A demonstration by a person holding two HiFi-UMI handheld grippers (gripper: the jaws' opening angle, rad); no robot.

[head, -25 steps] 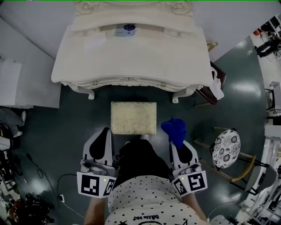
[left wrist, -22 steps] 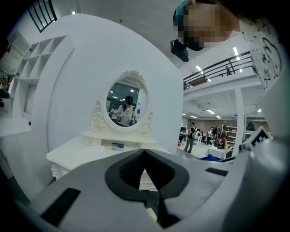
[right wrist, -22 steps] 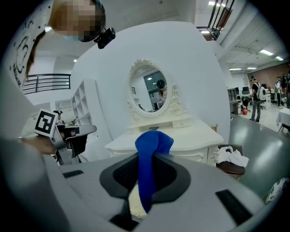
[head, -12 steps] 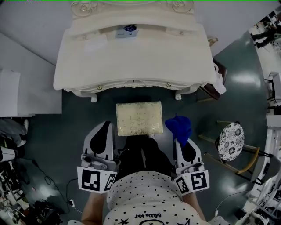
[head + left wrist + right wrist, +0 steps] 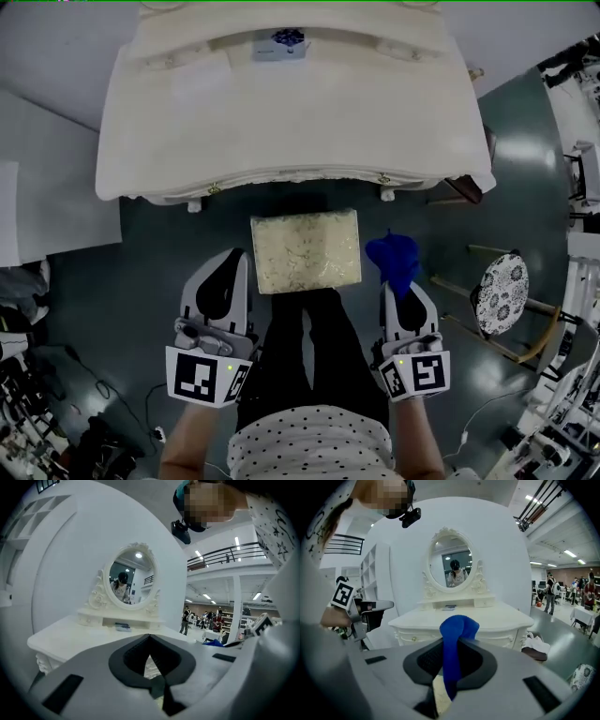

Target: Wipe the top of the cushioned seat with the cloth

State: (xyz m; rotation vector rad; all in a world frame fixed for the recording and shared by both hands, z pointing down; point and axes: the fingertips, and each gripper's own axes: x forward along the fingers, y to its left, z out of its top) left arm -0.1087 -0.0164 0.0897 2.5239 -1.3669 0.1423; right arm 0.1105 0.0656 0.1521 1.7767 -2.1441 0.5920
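The cushioned seat (image 5: pixel 306 249) is a pale rectangular stool on the floor in front of the white dressing table (image 5: pixel 281 112). My right gripper (image 5: pixel 401 286) hovers to the right of the seat, shut on a blue cloth (image 5: pixel 395 259) that bunches out past its jaws. In the right gripper view the blue cloth (image 5: pixel 454 644) hangs pinched between the dark pads. My left gripper (image 5: pixel 223 286) hovers to the left of the seat, jaws closed with nothing in them. A sliver of the seat (image 5: pixel 149 665) shows through the left jaws.
The dressing table carries an oval mirror (image 5: pixel 452 571) and a small blue-topped box (image 5: pixel 281 43). A round patterned stool (image 5: pixel 502 292) with wooden legs stands at the right. Cables (image 5: pixel 37 403) lie on the floor at left. The person's dark legs (image 5: pixel 305 347) stand just behind the seat.
The view has moved forward: the dressing table and seat sit closer and larger. Both grippers have stayed beside the seat, the right one still holding the blue cloth.
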